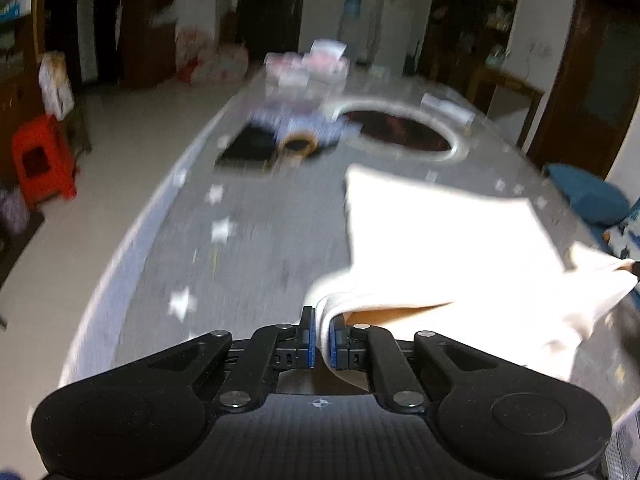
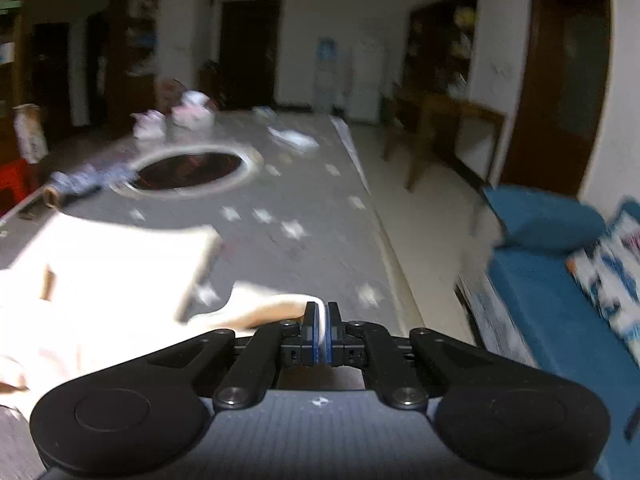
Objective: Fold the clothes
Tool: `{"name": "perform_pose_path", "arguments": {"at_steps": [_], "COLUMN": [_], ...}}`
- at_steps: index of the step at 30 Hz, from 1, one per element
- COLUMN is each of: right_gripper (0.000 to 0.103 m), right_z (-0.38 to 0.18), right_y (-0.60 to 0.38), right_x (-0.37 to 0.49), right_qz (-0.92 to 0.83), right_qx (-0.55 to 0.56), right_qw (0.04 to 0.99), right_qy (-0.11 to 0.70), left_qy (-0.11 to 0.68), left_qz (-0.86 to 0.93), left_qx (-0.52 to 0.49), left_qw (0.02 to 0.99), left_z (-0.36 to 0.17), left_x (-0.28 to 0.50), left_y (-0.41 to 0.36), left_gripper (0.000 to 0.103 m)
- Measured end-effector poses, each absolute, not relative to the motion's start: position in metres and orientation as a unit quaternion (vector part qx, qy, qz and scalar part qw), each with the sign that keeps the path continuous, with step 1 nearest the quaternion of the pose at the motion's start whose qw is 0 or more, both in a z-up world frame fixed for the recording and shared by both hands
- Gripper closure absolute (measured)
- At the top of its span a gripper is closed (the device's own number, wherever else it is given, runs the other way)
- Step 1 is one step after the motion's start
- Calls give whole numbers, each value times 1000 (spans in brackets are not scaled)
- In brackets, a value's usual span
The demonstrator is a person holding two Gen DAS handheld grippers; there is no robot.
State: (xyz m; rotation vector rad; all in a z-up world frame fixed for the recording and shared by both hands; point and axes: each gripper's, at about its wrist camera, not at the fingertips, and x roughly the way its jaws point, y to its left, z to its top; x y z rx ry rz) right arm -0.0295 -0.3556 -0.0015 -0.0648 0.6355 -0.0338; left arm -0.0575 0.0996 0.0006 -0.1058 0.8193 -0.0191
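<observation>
A white garment (image 1: pixel 448 240) lies partly folded on a grey table with white stars (image 1: pixel 256 224). My left gripper (image 1: pixel 322 320) is shut on the garment's near left edge, which rises off the table. In the right wrist view the garment (image 2: pixel 104 264) spreads to the left. My right gripper (image 2: pixel 322 314) is shut on its near right edge, white cloth showing between the blue pads. Both views are blurred by motion.
A round dark opening with a pale rim (image 1: pixel 400 128) sits mid-table. Beyond it lie a black item (image 1: pixel 248 148), a blue patterned cloth (image 1: pixel 296 124) and plastic packages (image 1: pixel 308 68). A red stool (image 1: pixel 40 160) stands left; a blue sofa (image 2: pixel 560 280) stands right.
</observation>
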Motion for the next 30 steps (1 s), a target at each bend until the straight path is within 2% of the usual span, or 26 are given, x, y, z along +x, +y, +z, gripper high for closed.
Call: {"name": "perform_pose_path", "arguments": {"at_steps": [5,6,7,8,11,13,15,19,22,30], "right_gripper": [98,96,94,92,63,61,53,49,47,47], "right_z": [-23,-23,-22,-19,-9,-7,-5,-7,-10,-17], "right_y": [-378,-383,-387,-391,-387,-375,-360,-327,-302,-263], "right_x": [-36,-37,-38,-40,-40,-34,-28,-14,-4,40], "right_qz": [-40,-43,-44,-37,-15,8,37,87,123,161], "right_qx": [-32,-28,-22,-11,0,-7,-8,-14,-21,-30], "right_qw": [929,929,929,929,934,938,939,935,930,922], "right_qy": [365,367,368,367,356,348,342,343,345,351], "left_qy": [420,421,421,417,409,403,398,379,369,357], "left_qz": [-4,-3,-2,1,0,-1,-1,-3,-2,-17], "left_qx": [-34,-33,-31,-26,-17,-13,-11,-10,-4,1], "left_qw": [907,906,906,908,913,915,917,925,929,934], "left_z": [-9,-8,-7,-5,0,4,7,18,25,32], "left_x": [-64,-65,-66,-67,-68,-68,-68,-73,-77,-49], "left_y": [106,107,109,109,107,105,103,107,110,100], "left_gripper": [87,80,69,66,58,50,47,30,28,29]}}
